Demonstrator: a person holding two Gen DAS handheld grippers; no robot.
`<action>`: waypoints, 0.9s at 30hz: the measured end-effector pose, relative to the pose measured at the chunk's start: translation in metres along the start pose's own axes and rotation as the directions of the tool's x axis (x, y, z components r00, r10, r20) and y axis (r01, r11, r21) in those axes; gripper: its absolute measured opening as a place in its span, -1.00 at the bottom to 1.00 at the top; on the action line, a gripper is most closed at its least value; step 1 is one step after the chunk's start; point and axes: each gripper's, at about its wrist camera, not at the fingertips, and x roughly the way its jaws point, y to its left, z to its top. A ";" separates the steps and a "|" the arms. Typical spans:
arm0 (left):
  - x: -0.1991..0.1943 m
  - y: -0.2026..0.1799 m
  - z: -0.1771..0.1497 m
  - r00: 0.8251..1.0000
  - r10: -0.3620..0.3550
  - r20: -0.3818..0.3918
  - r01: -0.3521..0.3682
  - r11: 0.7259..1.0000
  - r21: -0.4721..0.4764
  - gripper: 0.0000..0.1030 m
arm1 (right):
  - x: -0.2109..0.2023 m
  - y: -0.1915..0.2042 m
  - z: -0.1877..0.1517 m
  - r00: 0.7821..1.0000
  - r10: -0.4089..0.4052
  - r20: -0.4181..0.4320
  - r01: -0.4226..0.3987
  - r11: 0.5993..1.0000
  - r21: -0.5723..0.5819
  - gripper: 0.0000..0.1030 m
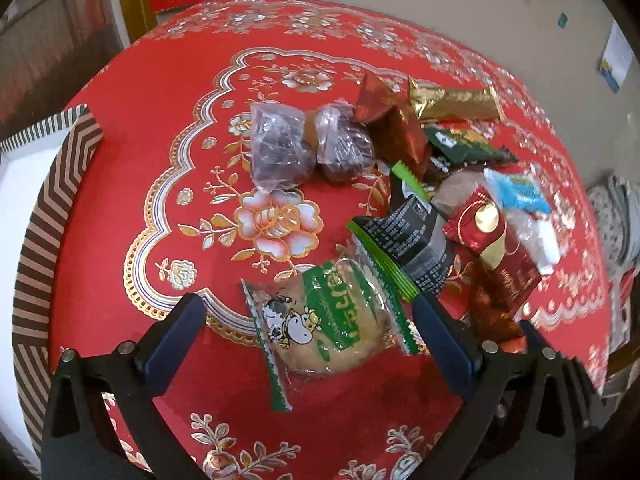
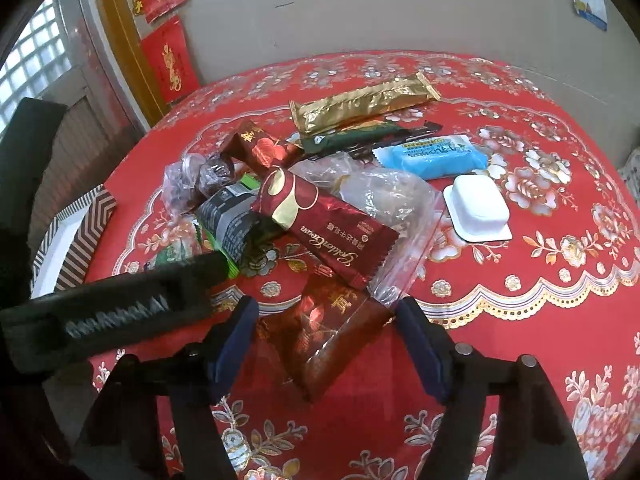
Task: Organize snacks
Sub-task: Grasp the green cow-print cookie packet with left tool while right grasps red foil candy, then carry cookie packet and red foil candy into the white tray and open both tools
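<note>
Both claws stand apart: left claw (image 1: 308, 320) straddles a clear green-edged cake packet with a cartoon cow (image 1: 320, 320), and right claw (image 2: 326, 320) flanks a translucent brown-red wrapper (image 2: 324, 332). Remaining snacks lie heaped on the red floral-clothed surface (image 2: 520, 320), near a striped brown box (image 1: 52, 208).

Snacks heaped on bench: cow-print bun pack (image 1: 320, 320) lies flat nearest; two dark wrapped cakes (image 1: 308, 148) side by side; gold bar (image 2: 364, 100) farthest; blue pack (image 2: 432, 156) beside white cup (image 2: 478, 204).
</note>
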 end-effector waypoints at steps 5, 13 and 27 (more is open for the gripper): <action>-0.007 0.001 -0.009 0.997 0.054 0.059 -0.058 0.996 0.064 0.40 | -0.003 -0.002 -0.003 1.000 0.003 0.009 -0.003 1.000 -0.013 0.15; -0.024 0.035 -0.017 0.997 -0.001 0.081 -0.005 0.998 0.064 0.01 | -0.015 -0.001 -0.015 0.999 0.051 0.014 -0.051 0.998 -0.022 -0.01; -0.079 0.081 -0.025 0.987 -0.024 0.159 0.015 0.998 0.057 0.00 | -0.038 0.057 -0.021 0.988 0.150 0.028 -0.146 0.981 -0.129 -0.02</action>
